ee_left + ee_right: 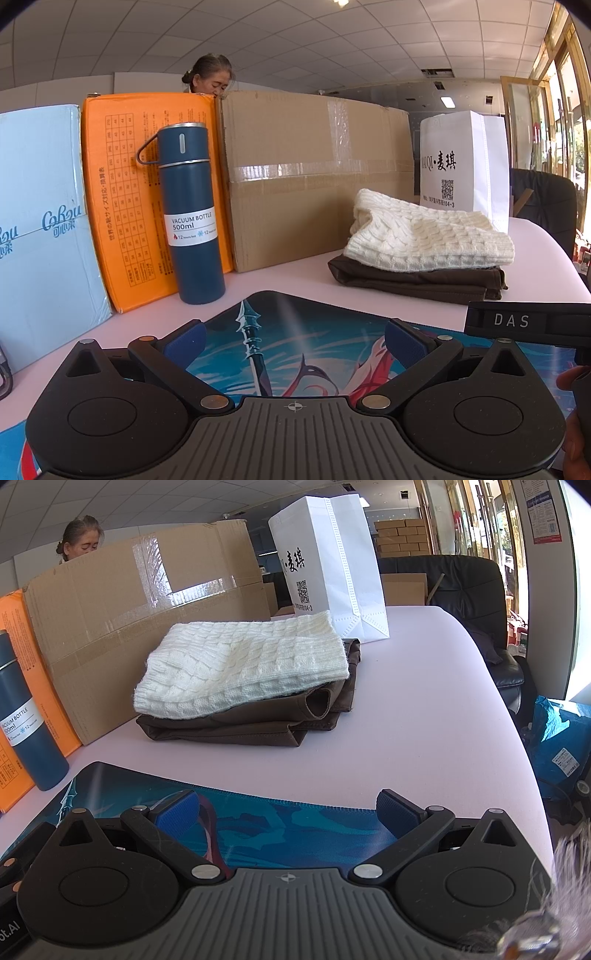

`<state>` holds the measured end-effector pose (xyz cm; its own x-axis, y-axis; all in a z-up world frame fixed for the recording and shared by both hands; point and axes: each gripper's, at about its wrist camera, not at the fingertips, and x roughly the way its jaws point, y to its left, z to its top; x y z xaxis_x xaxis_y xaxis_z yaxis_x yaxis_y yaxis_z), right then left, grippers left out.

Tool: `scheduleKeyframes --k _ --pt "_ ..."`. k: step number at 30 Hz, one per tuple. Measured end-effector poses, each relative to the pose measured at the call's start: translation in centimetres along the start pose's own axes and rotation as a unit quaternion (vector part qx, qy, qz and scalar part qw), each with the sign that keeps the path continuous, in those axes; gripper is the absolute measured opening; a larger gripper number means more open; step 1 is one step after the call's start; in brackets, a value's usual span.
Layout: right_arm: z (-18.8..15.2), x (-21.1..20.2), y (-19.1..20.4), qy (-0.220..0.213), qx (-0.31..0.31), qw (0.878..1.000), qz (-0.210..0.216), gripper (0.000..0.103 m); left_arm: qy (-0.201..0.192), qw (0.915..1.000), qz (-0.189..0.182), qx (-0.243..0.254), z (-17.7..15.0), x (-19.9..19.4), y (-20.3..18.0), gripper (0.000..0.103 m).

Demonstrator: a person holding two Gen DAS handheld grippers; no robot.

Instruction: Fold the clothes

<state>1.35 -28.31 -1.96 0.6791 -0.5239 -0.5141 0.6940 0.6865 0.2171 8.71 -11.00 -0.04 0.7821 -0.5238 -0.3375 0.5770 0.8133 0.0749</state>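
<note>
Left gripper (295,345) and right gripper (290,814) both spread wide, empty, low over mat (295,825). Folded stack, white knit (243,664) on brown garment (236,725), sits on table (424,720) beyond mat: ahead-right of left gripper, ahead-left of right. Right gripper looks nearer. Stack's long axis roughly crosswise.
</note>
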Motion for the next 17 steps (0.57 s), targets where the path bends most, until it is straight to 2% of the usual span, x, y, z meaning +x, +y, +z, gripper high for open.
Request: scheduleKeyframes --k 17 --pt "-0.05 -0.04 -0.03 0.0 0.0 1.0 0.0 0.103 -0.002 1.0 -0.003 0.0 -0.07 -0.08 0.07 0.103"
